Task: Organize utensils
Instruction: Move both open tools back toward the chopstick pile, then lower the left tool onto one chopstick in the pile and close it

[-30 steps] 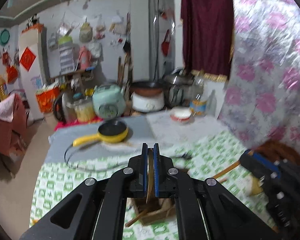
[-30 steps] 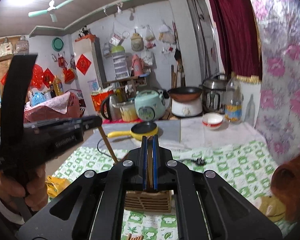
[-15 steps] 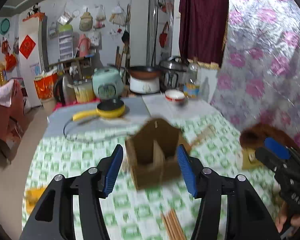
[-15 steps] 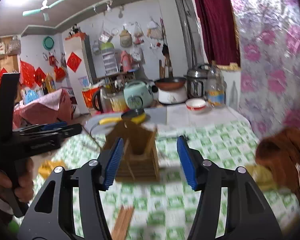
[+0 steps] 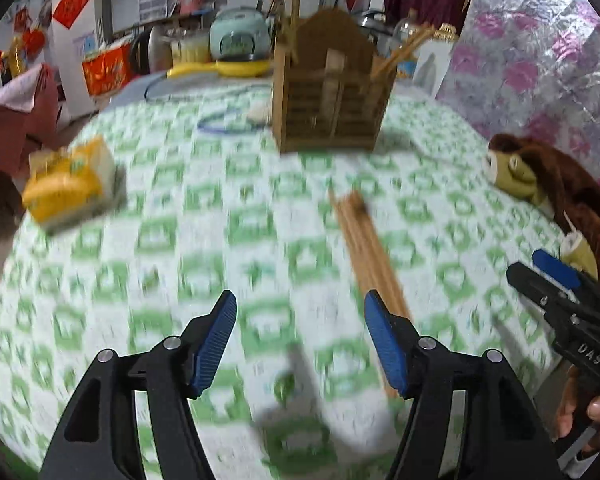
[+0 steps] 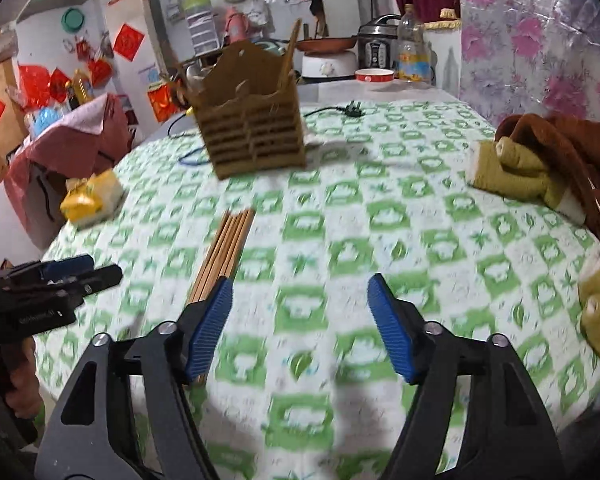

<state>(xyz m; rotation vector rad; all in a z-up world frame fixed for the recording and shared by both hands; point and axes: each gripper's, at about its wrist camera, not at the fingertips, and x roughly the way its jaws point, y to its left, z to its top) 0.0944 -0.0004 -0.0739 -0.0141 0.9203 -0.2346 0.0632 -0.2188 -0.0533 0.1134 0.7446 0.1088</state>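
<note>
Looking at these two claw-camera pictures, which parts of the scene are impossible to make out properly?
- Chopstick bundle: the near end is hidden behind a blue pad of the left claw in the left view and behind the right claw in the right view; motion blur prevents a count.
- Wooden holder: the inside is hidden by its own walls in both views.
- Yellow packet: the print is too blurred to read.
- Brown plush toy: cut off by the right edge.

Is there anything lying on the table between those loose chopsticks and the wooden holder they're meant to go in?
Nothing visible. Only bare green-checked tablecloth lies between the chopsticks and the wooden holder. The yellow packet and brown plush toy sit off to the sides.
</note>
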